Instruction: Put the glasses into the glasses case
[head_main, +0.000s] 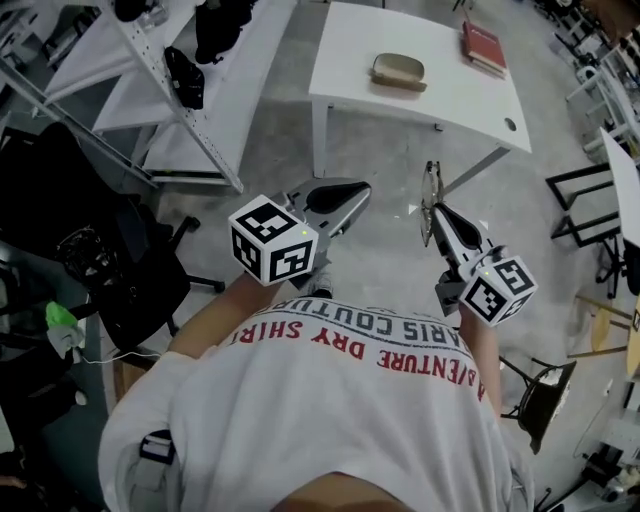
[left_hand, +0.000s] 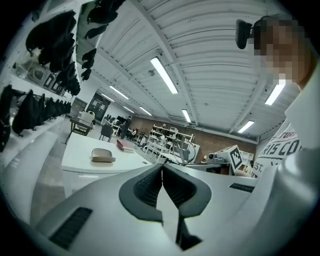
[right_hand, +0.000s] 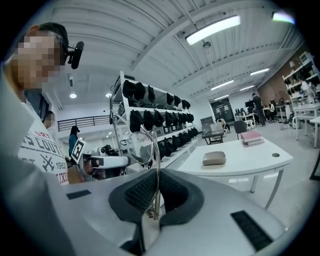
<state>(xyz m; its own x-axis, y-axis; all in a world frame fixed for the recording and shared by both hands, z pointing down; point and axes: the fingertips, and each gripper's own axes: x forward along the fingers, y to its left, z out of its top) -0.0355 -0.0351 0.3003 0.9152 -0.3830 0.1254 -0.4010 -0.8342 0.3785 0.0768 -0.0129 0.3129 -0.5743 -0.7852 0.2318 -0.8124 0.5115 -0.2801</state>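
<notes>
The beige glasses case (head_main: 398, 71) lies closed on the white table (head_main: 440, 100) ahead of me, some way from both grippers. It also shows in the left gripper view (left_hand: 103, 155) and the right gripper view (right_hand: 214, 158). My right gripper (head_main: 433, 213) is shut on a temple arm of the thin-rimmed glasses (head_main: 432, 188), whose lenses stand up above the jaws (right_hand: 140, 146). My left gripper (head_main: 350, 193) is held level beside it, its jaws shut with nothing between them (left_hand: 162, 169). Both are in the air over the floor, short of the table.
A red book (head_main: 484, 45) lies at the table's far right corner. A white rack with black items (head_main: 190, 75) stands to the left, and a black office chair (head_main: 110, 260) nearer left. Black frames and stools (head_main: 585, 215) stand at the right.
</notes>
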